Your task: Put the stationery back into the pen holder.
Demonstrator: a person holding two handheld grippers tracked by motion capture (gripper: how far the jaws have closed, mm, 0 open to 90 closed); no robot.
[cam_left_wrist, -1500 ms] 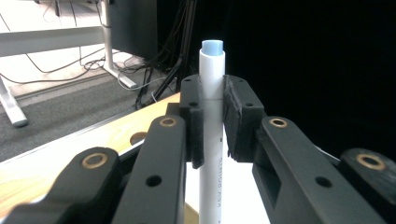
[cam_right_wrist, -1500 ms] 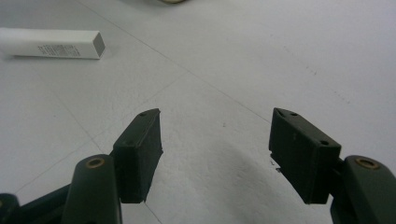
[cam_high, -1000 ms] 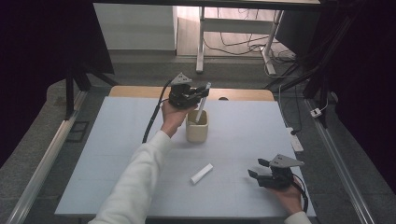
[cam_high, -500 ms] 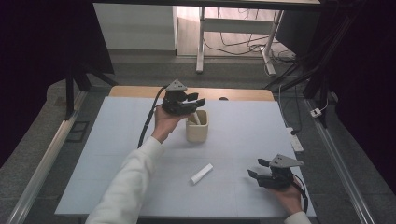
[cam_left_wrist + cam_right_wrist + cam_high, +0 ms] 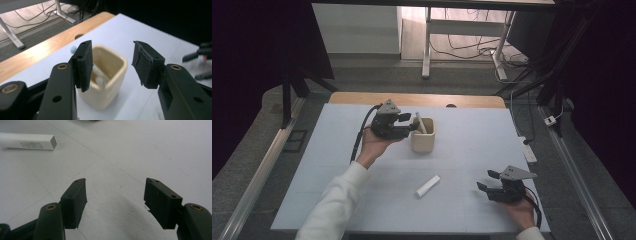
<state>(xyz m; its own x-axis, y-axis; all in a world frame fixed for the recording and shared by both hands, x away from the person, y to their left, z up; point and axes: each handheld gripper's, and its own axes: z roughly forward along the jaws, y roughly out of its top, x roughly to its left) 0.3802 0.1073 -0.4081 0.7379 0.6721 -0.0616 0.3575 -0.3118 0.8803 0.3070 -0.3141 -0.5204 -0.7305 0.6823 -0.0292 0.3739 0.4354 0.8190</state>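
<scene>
- The left tool is hovering just beside a cream cup near the far middle of the white surface. Its jaws have just been opening and are standing apart with nothing between them.
- A white tube is leaning inside the cup, its top poking above the rim. In the left gripper view the tube is lying against the cup's inner wall.
- A second white tube is lying flat on the surface, well apart from the cup and nearer the person.
- The right tool is resting low at the near right, jaws standing wide and gripping nothing. Its own view is showing the flat tube ahead to its left.
- The flat tube is looking light, stiff and smooth, so probably a little slippery; gripping across its long sides at the middle seems safest.
</scene>
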